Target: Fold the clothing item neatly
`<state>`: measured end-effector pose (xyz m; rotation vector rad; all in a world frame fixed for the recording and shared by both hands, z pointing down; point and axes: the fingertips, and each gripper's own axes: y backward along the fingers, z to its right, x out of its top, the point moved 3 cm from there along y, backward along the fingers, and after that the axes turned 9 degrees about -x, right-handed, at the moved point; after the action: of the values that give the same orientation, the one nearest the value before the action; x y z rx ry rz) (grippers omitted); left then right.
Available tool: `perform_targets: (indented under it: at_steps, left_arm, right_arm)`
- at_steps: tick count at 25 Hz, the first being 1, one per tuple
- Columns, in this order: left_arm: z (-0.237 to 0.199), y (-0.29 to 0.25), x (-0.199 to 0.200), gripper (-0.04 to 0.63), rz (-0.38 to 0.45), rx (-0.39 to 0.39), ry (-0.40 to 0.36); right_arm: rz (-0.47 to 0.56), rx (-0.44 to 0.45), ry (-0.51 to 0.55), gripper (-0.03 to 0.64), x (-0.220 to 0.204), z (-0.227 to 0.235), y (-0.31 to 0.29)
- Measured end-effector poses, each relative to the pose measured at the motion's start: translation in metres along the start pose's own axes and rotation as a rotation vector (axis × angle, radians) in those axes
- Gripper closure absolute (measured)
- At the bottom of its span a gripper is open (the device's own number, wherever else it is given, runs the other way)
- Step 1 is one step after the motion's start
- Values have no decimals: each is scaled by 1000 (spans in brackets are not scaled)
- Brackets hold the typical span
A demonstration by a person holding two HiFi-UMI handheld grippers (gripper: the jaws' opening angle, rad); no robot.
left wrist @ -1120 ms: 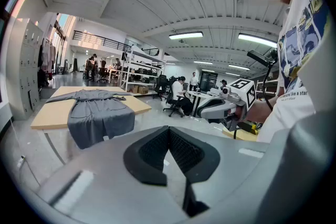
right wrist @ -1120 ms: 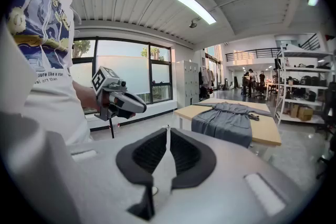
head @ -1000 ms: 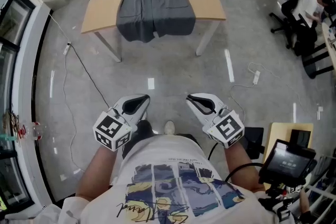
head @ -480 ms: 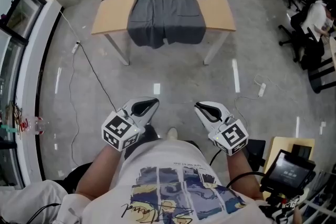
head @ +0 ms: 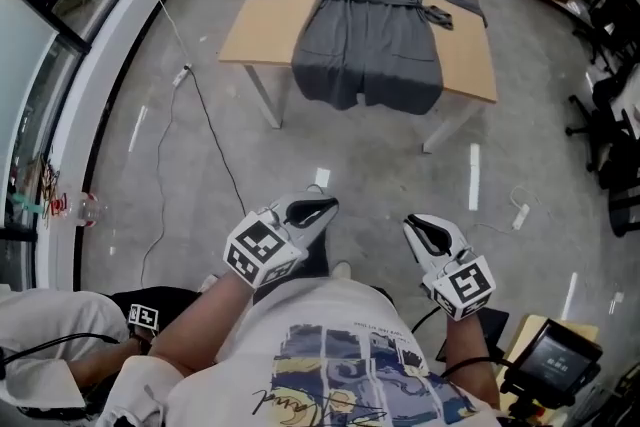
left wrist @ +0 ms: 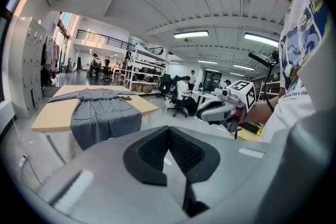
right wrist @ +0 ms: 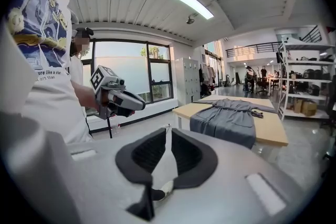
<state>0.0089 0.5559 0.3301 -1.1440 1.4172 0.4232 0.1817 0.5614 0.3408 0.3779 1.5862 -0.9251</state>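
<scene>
Since 1 second ago, the light wooden worktop (head: 265,25) and the long grey belted robe (head: 370,35) on it have slid from the left of the head view toward the right, and both grippers sit lower in frame. The robe lies flat, front side up, with its 2 sleeves spread to either side and its hem hanging over the worktop's near edge, well apart from either gripper. It looks soft, limp and fairly light, likely to sag and slide rather than keep a crease. The cuffs or the 2 hem corners therefore seem the surest places to pinch, with the loose belt kept clear. The left gripper (head: 318,208) is carried in front of the person's torso, aimed ahead and slightly down, its jaws pressed together on nothing. The right gripper (head: 418,225) is held beside it at the same angle, its jaws a narrow slit apart and empty.
</scene>
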Motion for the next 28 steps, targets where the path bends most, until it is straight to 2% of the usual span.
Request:
perform_targets:
  at_steps: [5, 11, 23, 28]
  left_arm:
    - [-34, -8, 6, 589, 17, -30, 3]
    - [-110, -9, 23, 589, 44, 7, 10]
    - [-252, -26, 90, 588, 62, -37, -24]
    - [-288, -42, 106, 581, 59, -100, -47]
  right_arm:
    - [-11, -33, -7, 583, 10, 13, -24]
    - [-28, -40, -9, 583, 27, 50, -86]
    - [-42, -137, -23, 562, 90, 126, -202]
    - [-66, -189, -37, 561, 100, 145, -229]
